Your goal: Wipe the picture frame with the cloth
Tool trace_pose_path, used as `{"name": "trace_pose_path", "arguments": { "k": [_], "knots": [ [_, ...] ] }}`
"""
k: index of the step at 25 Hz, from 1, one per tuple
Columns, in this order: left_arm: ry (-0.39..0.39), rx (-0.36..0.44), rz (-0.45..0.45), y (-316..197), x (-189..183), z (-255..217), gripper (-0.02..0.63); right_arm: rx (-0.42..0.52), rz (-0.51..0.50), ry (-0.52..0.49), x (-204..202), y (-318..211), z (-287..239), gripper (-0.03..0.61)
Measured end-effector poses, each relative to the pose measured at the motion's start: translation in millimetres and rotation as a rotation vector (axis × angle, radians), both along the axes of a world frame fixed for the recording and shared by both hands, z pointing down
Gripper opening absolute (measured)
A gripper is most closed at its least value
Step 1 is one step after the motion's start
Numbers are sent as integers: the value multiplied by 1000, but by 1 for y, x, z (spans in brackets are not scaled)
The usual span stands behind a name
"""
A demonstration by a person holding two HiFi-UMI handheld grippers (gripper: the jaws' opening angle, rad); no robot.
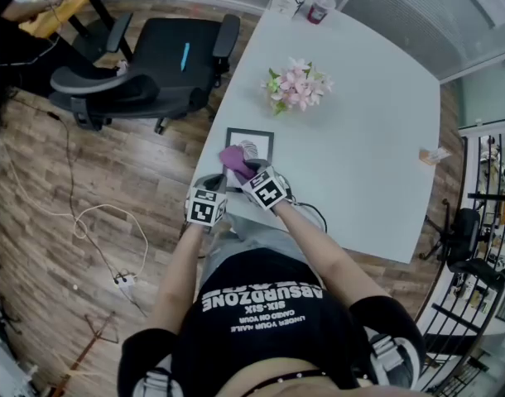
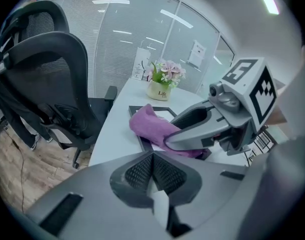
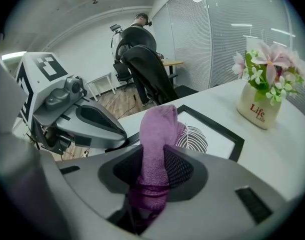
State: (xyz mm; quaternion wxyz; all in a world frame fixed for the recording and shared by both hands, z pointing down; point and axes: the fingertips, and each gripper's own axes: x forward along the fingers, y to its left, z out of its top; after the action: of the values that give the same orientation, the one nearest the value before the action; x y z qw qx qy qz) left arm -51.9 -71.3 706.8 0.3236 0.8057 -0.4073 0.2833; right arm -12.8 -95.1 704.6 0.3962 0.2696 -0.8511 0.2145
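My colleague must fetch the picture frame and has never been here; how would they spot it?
Find the big white table with the pot of pink flowers. Near the edge by the black office chair lies the picture frame: flat, thin black border, a leaf print inside, a purple cloth over part of it.

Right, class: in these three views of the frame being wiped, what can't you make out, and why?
Head view: the picture frame has its near edge under the cloth and right gripper.
Right gripper view: the cloth covers the left of the print.
Head view: the cup at the table's far edge has a label too small to read.
Head view: the small object near the table's right edge is too small to identify.
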Motion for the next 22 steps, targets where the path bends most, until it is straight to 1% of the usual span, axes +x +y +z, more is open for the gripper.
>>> {"name": "trace_pose_path", "arguments": {
  "k": [5, 12, 18, 20, 22],
  "knots": [
    [1, 13, -12, 0, -2, 5, 15, -6, -55, -4, -15, 4, -1, 137],
    [47, 0, -45, -3, -3, 1, 15, -15, -125, 3, -23, 5, -1, 137],
    [42, -9, -36, -2, -3, 2, 15, -70, -186, -14, -25, 19, -3, 133],
    [41, -2, -36, -2, -2, 3, 15, -82, -188, -22, -25, 24, -3, 133],
    [29, -3, -34, -1, -2, 2, 15, -108, -168, -37, -25, 27, -5, 132]
  ]
}}
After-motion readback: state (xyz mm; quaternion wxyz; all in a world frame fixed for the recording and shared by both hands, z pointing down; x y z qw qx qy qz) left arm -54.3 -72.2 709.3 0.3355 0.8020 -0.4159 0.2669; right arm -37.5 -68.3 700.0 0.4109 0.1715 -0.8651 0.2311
